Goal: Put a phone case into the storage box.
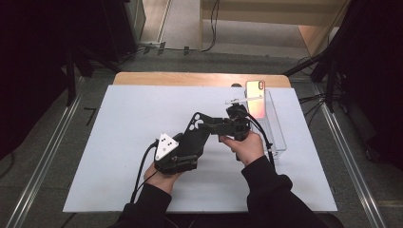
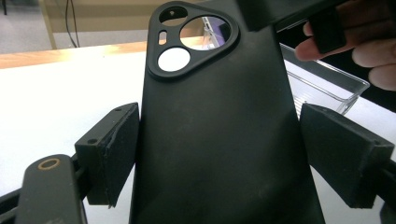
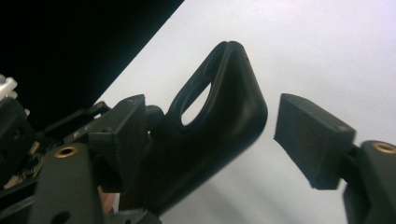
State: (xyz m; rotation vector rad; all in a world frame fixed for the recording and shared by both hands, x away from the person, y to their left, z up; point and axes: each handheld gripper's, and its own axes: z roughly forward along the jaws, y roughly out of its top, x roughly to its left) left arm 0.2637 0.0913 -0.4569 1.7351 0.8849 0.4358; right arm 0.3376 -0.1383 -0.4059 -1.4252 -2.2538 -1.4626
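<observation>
Case [image 2: 219,140] pinched by left hand-held gripper [image 2: 219,154]; right hand-held gripper [image 3: 210,140] spread around its top corner.
Right jaws to be closed squarely on the corner, left grip kept steady.

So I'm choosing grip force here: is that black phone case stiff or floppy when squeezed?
Probably bendy: the phone case looks like an empty thin shell with an open camera cutout. Its matte surface likely resists slipping. Held up by the left hand-held gripper alone, it seems light.
</observation>
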